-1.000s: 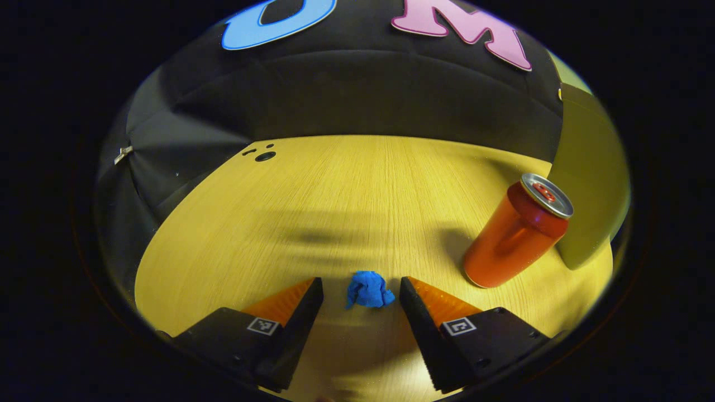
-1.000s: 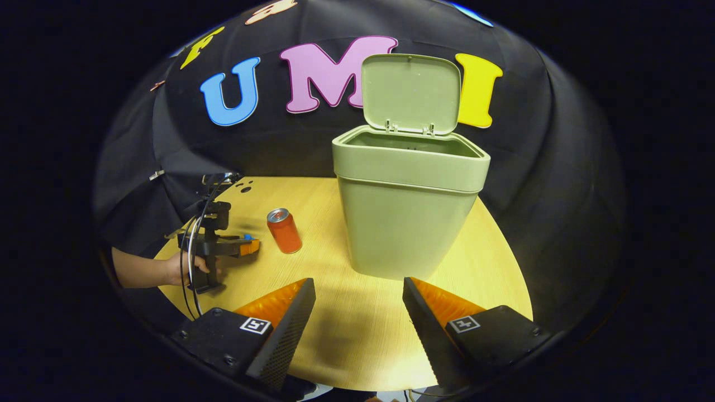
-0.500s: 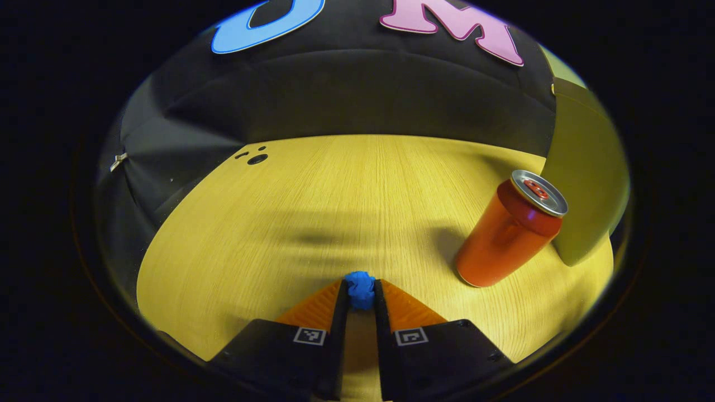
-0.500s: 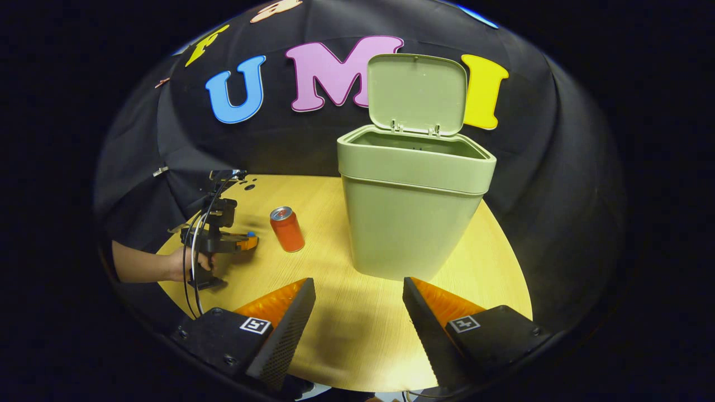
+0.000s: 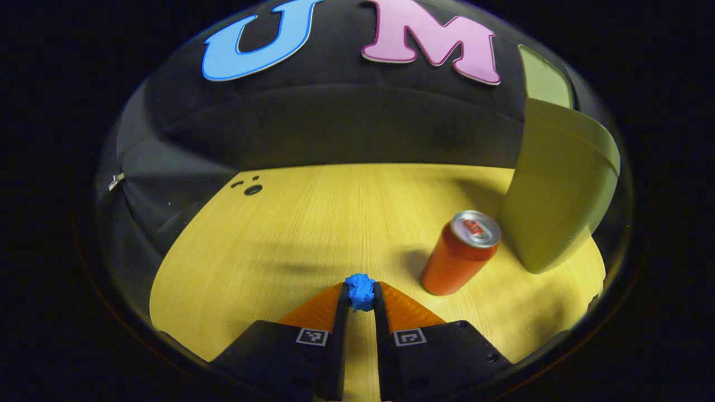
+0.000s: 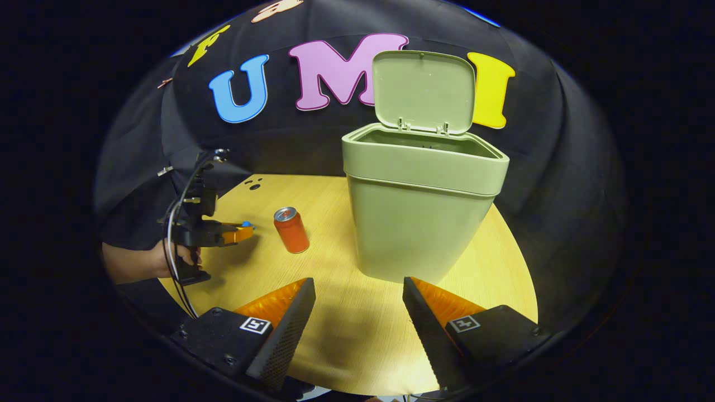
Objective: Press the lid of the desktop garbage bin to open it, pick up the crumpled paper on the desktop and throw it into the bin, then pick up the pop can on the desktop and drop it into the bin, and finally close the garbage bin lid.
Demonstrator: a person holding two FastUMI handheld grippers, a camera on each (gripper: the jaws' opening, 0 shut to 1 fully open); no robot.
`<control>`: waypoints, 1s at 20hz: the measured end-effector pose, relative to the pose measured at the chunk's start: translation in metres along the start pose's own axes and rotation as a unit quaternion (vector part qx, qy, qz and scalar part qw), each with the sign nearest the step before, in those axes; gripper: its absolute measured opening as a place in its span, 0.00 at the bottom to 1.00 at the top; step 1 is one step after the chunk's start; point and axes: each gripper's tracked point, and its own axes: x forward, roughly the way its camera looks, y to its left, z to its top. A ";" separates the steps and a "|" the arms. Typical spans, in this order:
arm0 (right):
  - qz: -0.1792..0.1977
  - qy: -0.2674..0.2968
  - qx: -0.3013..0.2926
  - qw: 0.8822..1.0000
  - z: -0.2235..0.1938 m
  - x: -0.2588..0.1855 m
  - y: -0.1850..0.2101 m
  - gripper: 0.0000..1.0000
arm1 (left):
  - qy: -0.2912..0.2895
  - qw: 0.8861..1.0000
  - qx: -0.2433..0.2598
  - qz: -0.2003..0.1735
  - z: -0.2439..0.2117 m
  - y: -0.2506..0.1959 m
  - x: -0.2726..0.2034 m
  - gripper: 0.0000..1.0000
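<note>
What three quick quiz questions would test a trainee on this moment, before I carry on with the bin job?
1. True or false: the bin lid stands open.
2. What is the left gripper shut on? A) crumpled paper B) pop can C) nothing
3. Fill in: the right gripper is ____ above the table.

Key: 1 true; 2 A; 3 open.

No readable text (square coded markers sit on the fingers (image 6: 254,325)).
</note>
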 end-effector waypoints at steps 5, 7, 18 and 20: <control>0.008 -0.008 0.002 1.000 0.004 0.006 0.004 0.99 | -0.046 0.999 0.002 -0.026 0.052 -0.018 -0.040 0.28; 0.013 -0.009 0.003 1.000 0.004 0.007 0.005 0.99 | -0.068 0.997 0.002 -0.037 0.077 -0.026 -0.055 0.28; -0.013 -0.039 0.028 0.999 0.015 0.012 -0.027 0.99 | -0.196 0.967 0.044 -0.157 0.223 -0.139 -0.130 0.28; -0.024 -0.042 0.036 0.998 0.014 0.012 -0.038 0.99 | -0.211 0.957 0.053 -0.190 0.241 -0.172 -0.142 0.28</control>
